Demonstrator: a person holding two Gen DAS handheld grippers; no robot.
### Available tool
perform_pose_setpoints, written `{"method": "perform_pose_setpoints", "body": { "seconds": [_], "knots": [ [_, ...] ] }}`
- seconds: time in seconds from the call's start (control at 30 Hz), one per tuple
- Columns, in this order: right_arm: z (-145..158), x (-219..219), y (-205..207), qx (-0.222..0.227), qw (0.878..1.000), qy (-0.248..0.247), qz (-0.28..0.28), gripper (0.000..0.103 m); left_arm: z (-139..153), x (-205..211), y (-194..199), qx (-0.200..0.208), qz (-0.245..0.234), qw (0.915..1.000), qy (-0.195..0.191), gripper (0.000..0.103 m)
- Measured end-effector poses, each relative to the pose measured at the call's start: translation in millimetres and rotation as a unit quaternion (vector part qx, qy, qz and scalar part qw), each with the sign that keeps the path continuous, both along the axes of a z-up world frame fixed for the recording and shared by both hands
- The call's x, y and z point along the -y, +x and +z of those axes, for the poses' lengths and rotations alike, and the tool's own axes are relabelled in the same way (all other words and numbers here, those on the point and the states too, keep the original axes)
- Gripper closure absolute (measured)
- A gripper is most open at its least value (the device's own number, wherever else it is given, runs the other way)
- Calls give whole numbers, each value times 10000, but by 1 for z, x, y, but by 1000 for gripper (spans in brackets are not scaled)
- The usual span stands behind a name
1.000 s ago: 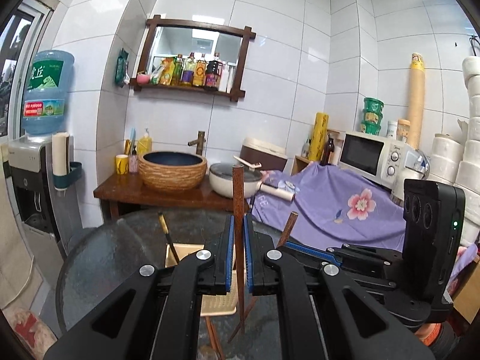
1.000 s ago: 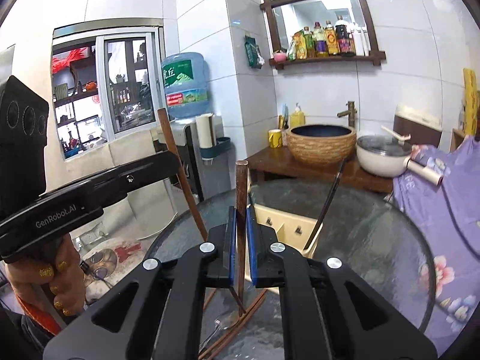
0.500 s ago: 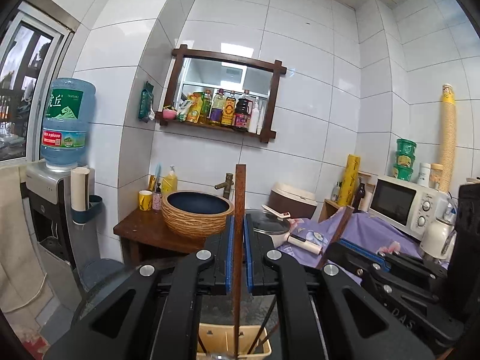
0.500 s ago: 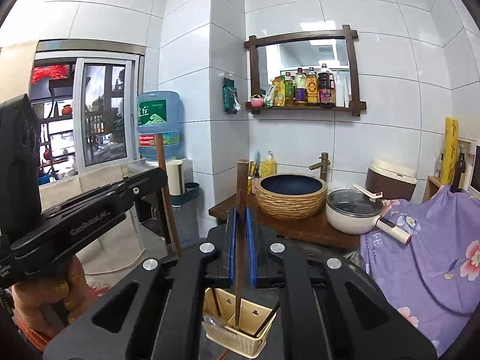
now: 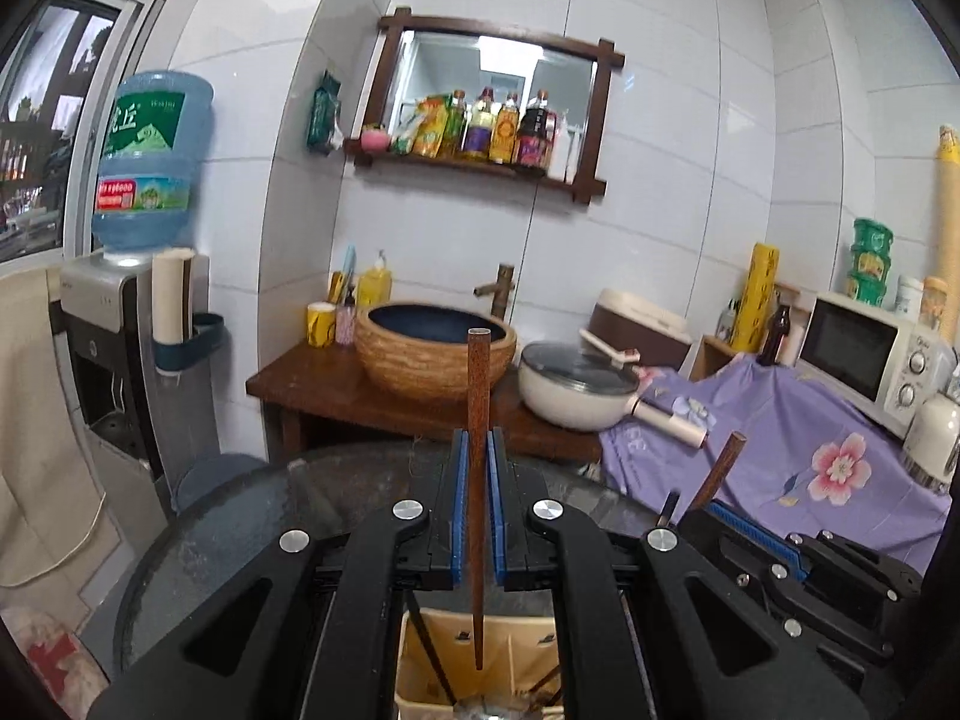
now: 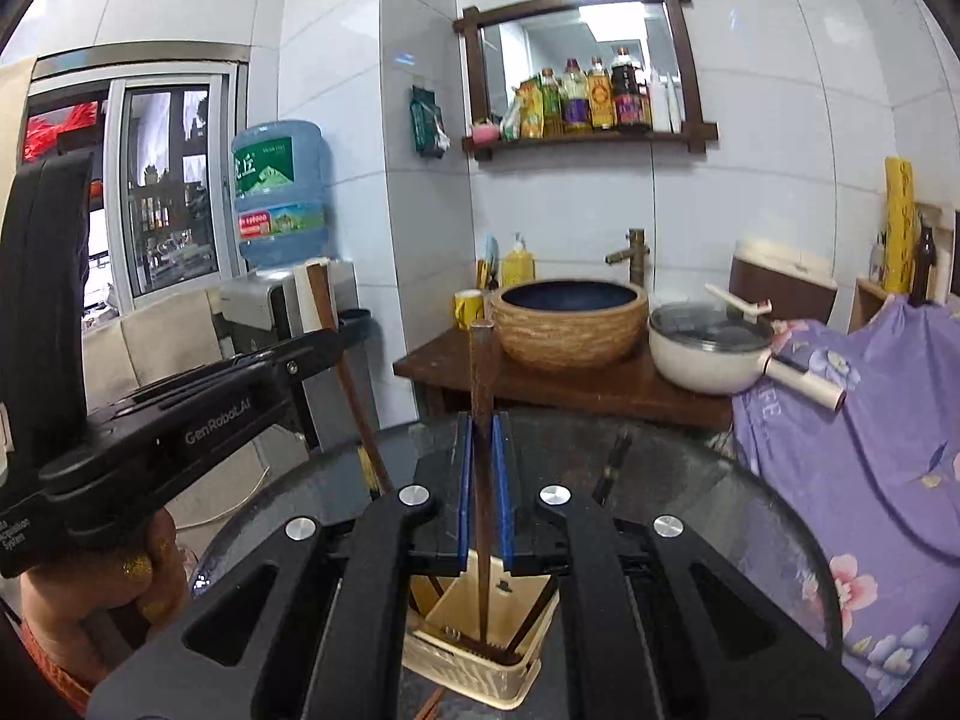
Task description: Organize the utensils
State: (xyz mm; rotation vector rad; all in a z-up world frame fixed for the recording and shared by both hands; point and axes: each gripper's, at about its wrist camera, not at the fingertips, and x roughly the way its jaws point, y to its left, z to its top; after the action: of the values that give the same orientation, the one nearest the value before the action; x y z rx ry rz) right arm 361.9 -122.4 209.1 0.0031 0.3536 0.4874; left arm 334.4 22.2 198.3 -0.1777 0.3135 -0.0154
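Observation:
My left gripper (image 5: 477, 444) is shut on a brown wooden chopstick (image 5: 477, 396) that stands upright. Its thin lower tip hangs over the beige utensil holder (image 5: 522, 654). My right gripper (image 6: 483, 420) is shut on a second brown chopstick (image 6: 482, 360), whose lower end reaches down into the holder (image 6: 456, 666). In the left wrist view the right gripper's chopstick (image 5: 717, 471) sticks up at the right. In the right wrist view the left gripper's fingers (image 6: 300, 354) show at the left, held by a hand (image 6: 90, 594). Dark chopsticks (image 5: 429, 648) lean inside the holder.
The holder stands on a round dark glass table (image 6: 720, 498). Behind it are a wooden stand with a woven basin (image 5: 435, 348), a white pot (image 5: 573, 384), a purple flowered cloth (image 5: 810, 450), a microwave (image 5: 864, 348) and a water dispenser (image 5: 120, 330) at the left.
Both grippers have carried their chopsticks from low over the table's near side to above the holder. The holder now lies right under the fingers in both views.

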Motion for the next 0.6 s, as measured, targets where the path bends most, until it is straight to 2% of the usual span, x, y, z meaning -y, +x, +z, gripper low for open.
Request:
{"method": "perform_pose_setpoints", "body": {
  "seconds": [0.3,0.4,0.43,0.5,0.53,0.57,0.6],
  "knots": [
    [-42,1,10,-309,9995,-55,-73,95,-53,-1,11,-647,-162,9978,40,97],
    [-50,1,12,-383,9991,-114,-111,95,-62,-2,9,-700,-146,9974,41,96],
    [-53,1,12,-391,9990,-157,-139,94,-65,-3,9,-721,-156,9973,54,93],
    [-56,2,8,-345,9991,-159,-201,83,-68,-4,6,-752,-190,9970,62,82],
    [-58,4,6,-332,9991,-127,-217,63,-69,-4,3,-740,-197,9970,58,69],
    [-59,6,3,-300,9992,-78,-237,51,-70,-5,-2,-684,-184,9975,18,55],
    [-60,9,-1,-229,9994,-21,-263,51,-69,-6,-5,-632,-176,9978,-28,51]
  ]
}}
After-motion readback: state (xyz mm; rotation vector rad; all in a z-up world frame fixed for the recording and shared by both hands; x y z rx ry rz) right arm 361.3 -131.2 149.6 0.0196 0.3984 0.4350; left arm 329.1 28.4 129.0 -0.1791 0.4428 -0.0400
